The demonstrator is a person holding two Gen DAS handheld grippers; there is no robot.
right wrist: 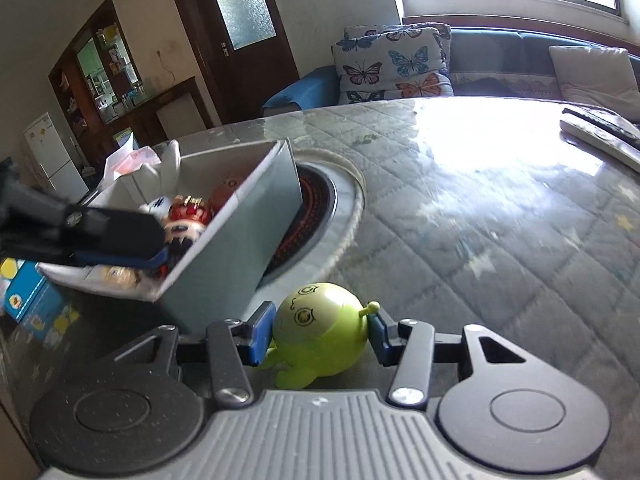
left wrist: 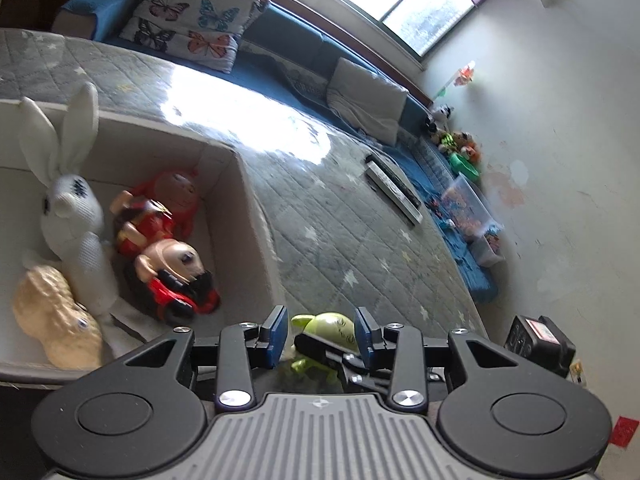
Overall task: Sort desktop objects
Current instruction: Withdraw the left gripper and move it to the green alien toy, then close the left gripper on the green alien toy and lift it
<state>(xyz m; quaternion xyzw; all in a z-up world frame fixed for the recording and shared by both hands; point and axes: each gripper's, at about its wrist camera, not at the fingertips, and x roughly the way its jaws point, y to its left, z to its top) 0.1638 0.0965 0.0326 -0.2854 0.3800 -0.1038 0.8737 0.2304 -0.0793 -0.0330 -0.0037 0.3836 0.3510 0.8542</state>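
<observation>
Most of the toys are already lying in the box, and the green one is being gripped last.

At the left, the box (left wrist: 224,168) is holding the peanut plush (left wrist: 56,316), the white rabbit (left wrist: 76,216), a red figure (left wrist: 160,204) and a doll on a red car (left wrist: 176,280). Just right of the box, the left gripper (left wrist: 320,332) is hanging with its jaws spread and nothing pinched. Beneath it the green alien toy (right wrist: 320,336) is sitting on the table (right wrist: 480,208), and the right gripper (right wrist: 318,334) is pinching its head from both sides. I would judge that carrying it into the box is what remains; further right, the remote controls (left wrist: 394,188) are lying untouched.
</observation>
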